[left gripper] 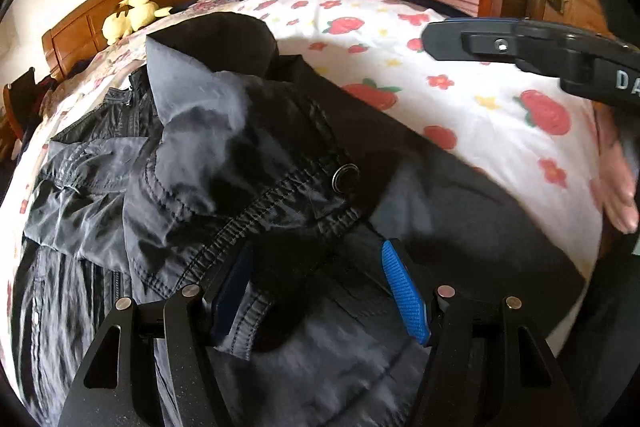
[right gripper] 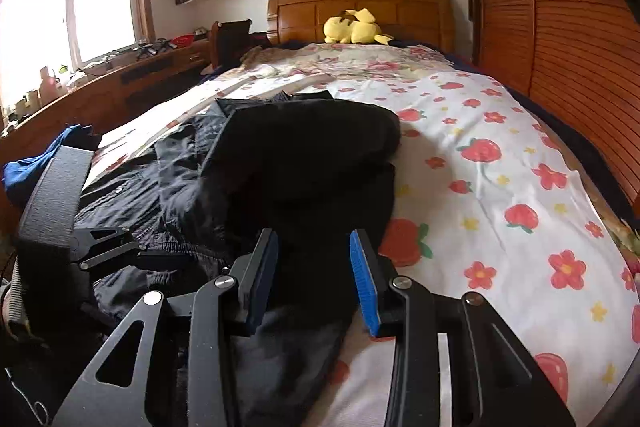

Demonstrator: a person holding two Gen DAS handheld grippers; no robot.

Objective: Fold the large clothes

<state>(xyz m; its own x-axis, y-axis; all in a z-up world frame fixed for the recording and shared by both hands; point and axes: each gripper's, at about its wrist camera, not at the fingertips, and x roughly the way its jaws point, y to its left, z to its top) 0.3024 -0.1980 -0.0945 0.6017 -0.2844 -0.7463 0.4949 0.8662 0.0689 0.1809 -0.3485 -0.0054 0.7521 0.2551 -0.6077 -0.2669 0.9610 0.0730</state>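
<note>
left gripper [left gripper: 320, 287]: low over the jacket [left gripper: 224, 155], fingers spread, pinching nothing | right gripper [right gripper: 314, 279]: low over the jacket's right edge, fingers spread | jacket: bunched on the bed [right gripper: 500, 195], near the left edge

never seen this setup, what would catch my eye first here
A crumpled black jacket sprawls across the near left of the bed, on a white strawberry-print sheet. Both hand-held grippers hover open above it. A yellow Pikachu plush lies by the wooden headboard.

Flowered bed [right gripper: 500, 187] under black jacket [right gripper: 304, 163], yellow plush [right gripper: 354, 27].
</note>
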